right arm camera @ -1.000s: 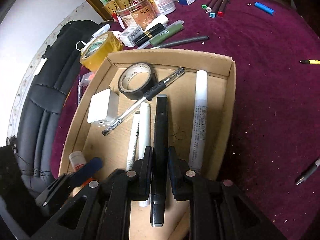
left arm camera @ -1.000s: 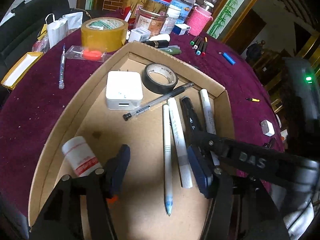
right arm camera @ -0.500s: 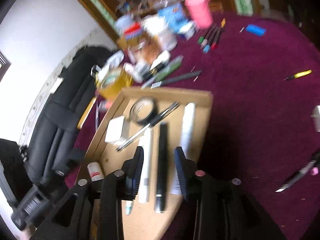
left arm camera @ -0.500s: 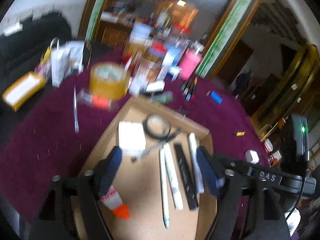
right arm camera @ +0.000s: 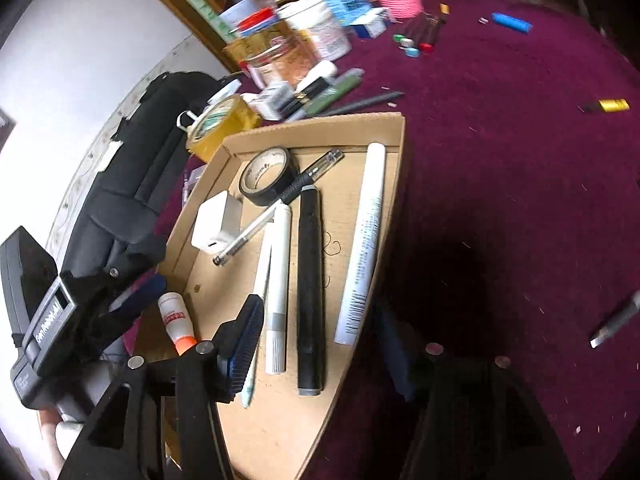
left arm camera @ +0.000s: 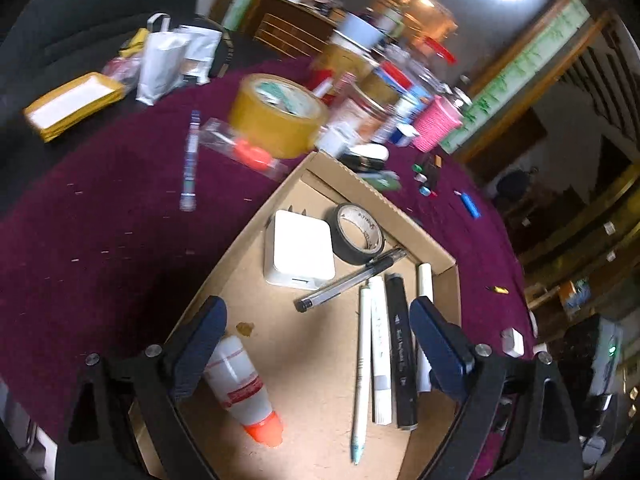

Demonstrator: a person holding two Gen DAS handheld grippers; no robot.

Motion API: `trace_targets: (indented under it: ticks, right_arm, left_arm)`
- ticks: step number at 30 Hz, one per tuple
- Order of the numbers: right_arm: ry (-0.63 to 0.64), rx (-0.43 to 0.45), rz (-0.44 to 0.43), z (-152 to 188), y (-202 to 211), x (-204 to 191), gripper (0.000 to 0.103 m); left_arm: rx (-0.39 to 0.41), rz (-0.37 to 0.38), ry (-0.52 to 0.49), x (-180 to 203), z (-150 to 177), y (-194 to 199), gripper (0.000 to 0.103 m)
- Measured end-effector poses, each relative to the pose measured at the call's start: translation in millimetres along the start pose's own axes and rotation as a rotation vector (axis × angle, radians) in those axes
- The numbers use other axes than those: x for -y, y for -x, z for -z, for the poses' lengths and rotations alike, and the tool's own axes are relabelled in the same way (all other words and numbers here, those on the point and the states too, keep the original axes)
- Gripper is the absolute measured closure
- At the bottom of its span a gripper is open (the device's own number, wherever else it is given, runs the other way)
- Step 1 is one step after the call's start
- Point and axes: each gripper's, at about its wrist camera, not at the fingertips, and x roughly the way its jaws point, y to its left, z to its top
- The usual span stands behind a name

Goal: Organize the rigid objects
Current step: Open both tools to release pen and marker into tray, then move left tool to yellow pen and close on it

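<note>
A shallow cardboard tray [left arm camera: 384,208] [right arm camera: 320,128] lies on the maroon cloth. In it lie a white charger [left arm camera: 298,250], a black tape roll [left arm camera: 358,234], a clear pen [left arm camera: 348,280], white pens, a black marker [left arm camera: 400,352] [right arm camera: 310,280], a long white marker [right arm camera: 364,240] and a glue bottle [left arm camera: 240,384] with an orange cap. My left gripper [left arm camera: 316,344] is open and empty above the tray. My right gripper [right arm camera: 324,344] is open and empty over the tray's near end, above the black marker.
Outside the tray lie a yellow tape roll [left arm camera: 280,114], a blue pen [left arm camera: 190,160], a packet with an orange piece [left arm camera: 244,150], jars and a pink cup [left arm camera: 436,124], coloured markers [right arm camera: 416,38], a blue lighter [right arm camera: 512,22] and a black bag [right arm camera: 132,184].
My right gripper has let go of the black marker, opened wide and pulled back. The marker now lies in the tray. My left gripper has risen and opened wider.
</note>
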Motion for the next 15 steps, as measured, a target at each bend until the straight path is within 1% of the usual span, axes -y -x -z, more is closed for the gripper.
trace_targets:
  ticks: [2, 4, 6, 10, 13, 15]
  right_arm:
    - [0.009, -0.024, -0.017, -8, -9, -3, 0.041]
    - [0.004, -0.029, -0.043, -13, -10, -2, 0.041]
    - [0.006, 0.006, -0.059, -13, 1, 2, 0.041]
    - [0.038, 0.087, -0.013, -9, 28, 12, 0.041]
    - [0.071, 0.171, 0.051, -7, 55, 23, 0.041]
    - [0.1, 0.239, 0.095, -8, 71, 28, 0.041]
  left_arm:
    - [0.0, 0.001, 0.01, -3, 2, 2, 0.011]
    - [0.017, 0.018, 0.002, -1, 3, 8, 0.011]
    - [0.053, 0.012, -0.03, 6, 4, 17, 0.011]
    - [0.178, 0.032, -0.111, 30, 5, 49, 0.011]
    - [0.288, 0.054, -0.179, 54, 6, 70, 0.01]
    - [0.374, 0.076, -0.245, 77, 13, 84, 0.006]
